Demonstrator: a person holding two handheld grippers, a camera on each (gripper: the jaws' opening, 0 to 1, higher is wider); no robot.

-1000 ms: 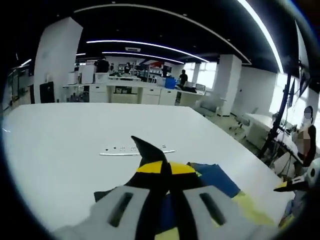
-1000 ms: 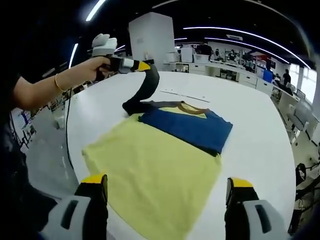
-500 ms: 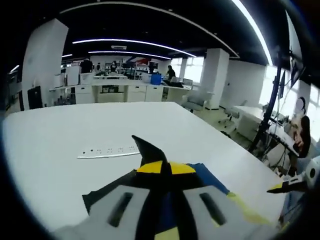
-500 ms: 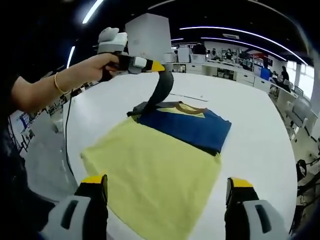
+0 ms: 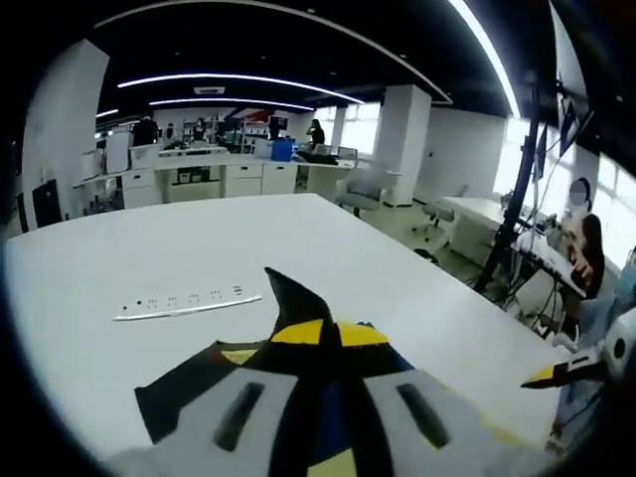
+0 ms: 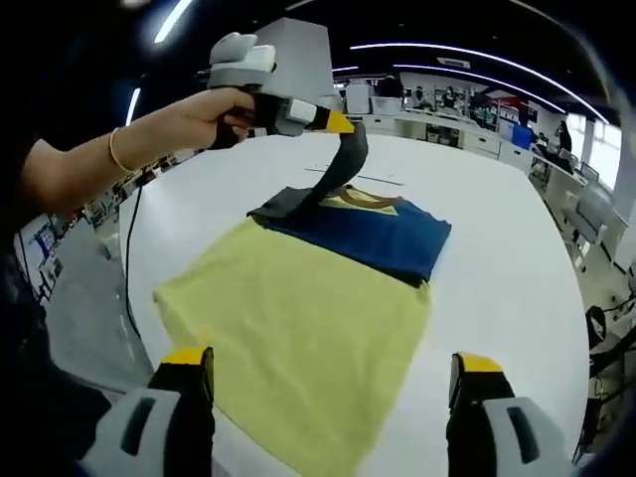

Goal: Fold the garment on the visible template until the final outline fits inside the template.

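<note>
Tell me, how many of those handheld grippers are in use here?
2: the left gripper is lifting the shirt's black sleeve; the right gripper hangs open over the yellow template.

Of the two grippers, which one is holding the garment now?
The left gripper holds it: its jaws are shut on the dark sleeve and lift it above the table. The right gripper is open, with nothing between its jaws.

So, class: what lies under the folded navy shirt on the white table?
A yellow sheet lies under the navy shirt, spreading toward the camera. Its far part is covered, so its full outline can't be seen. The left tongs lift a dark sleeve.
</note>
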